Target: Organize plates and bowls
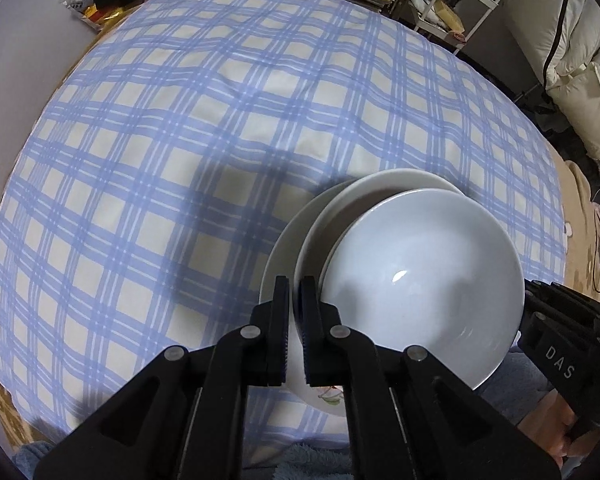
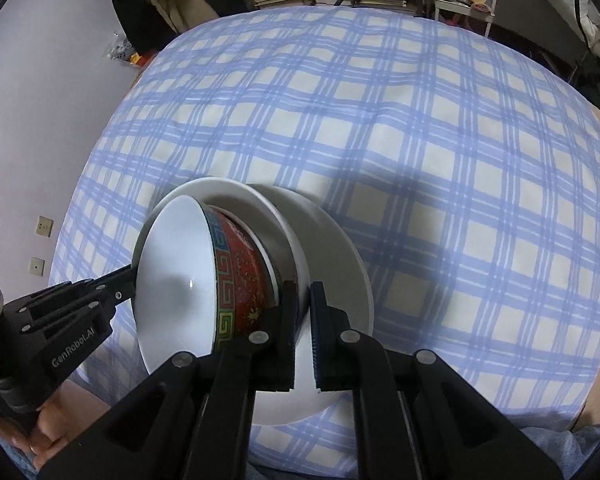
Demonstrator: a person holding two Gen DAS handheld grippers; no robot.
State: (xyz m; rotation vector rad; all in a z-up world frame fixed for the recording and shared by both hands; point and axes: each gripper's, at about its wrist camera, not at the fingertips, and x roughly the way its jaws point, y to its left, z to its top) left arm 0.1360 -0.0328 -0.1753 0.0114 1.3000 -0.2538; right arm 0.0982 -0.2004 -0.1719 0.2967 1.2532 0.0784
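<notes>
Two plates [image 2: 340, 264] – one bowl [image 2: 172, 280] (stacked)

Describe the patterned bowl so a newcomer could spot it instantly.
Start at the blue checked tablecloth, then find the stack of white plates near its front edge. The bowl sits on top, the only piece with a red outside and a key-pattern rim band.

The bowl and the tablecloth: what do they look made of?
Bowl: likely glazed ceramic; glossy white inside with a sharp highlight, red patterned outside. Tablecloth: apparently thin woven fabric, matte; blue checks, soft wrinkles.
</notes>
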